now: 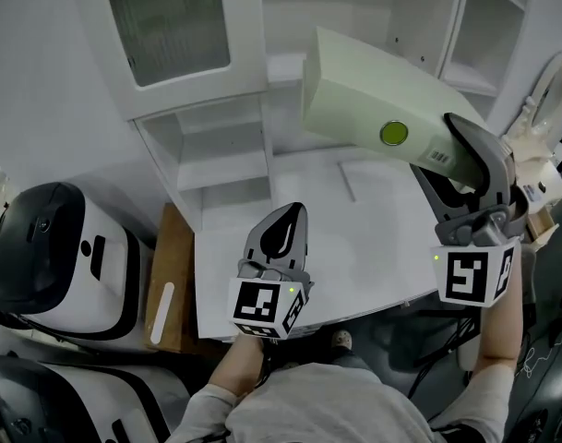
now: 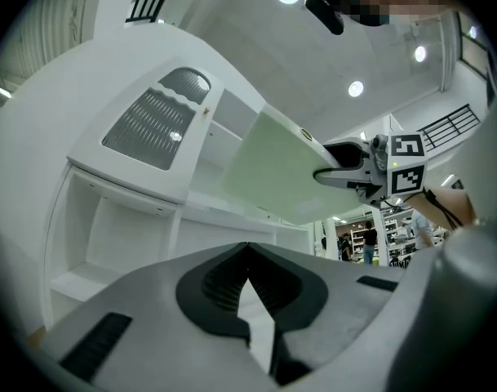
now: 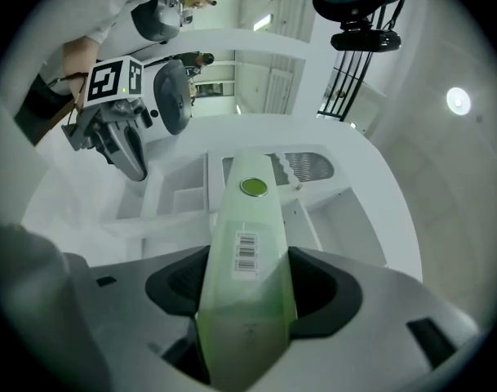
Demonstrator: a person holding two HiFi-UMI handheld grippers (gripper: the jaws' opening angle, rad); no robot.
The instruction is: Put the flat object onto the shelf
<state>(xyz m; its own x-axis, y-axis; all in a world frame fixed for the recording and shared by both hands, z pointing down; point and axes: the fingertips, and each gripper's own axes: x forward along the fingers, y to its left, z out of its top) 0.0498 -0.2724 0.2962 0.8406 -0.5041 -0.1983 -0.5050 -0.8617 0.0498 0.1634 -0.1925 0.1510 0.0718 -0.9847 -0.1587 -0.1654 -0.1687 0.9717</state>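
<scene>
Showing the head view: the right gripper (image 1: 467, 160), at the right of the frame, holds the flat object (image 1: 368, 95) by one end. The pale green panel is tilted and raised clear of the bench (image 1: 373, 233), reaching toward the white shelf (image 1: 221, 160) at upper centre. The left gripper (image 1: 282, 233) hovers low at centre.

Left gripper view: its fingers (image 2: 191, 300) are closed on nothing. The panel crosses the middle of the frame, in front of the shelf bays.

Right gripper view: both fingers (image 3: 338, 292) clamp the panel's near end, below its barcode label (image 3: 245, 255).

Likely hazards: gripped at one end only, the long overhang could pivot or slip in the fingers. Its far edge could also strike a shelf upright or board if it goes in at this tilt.
</scene>
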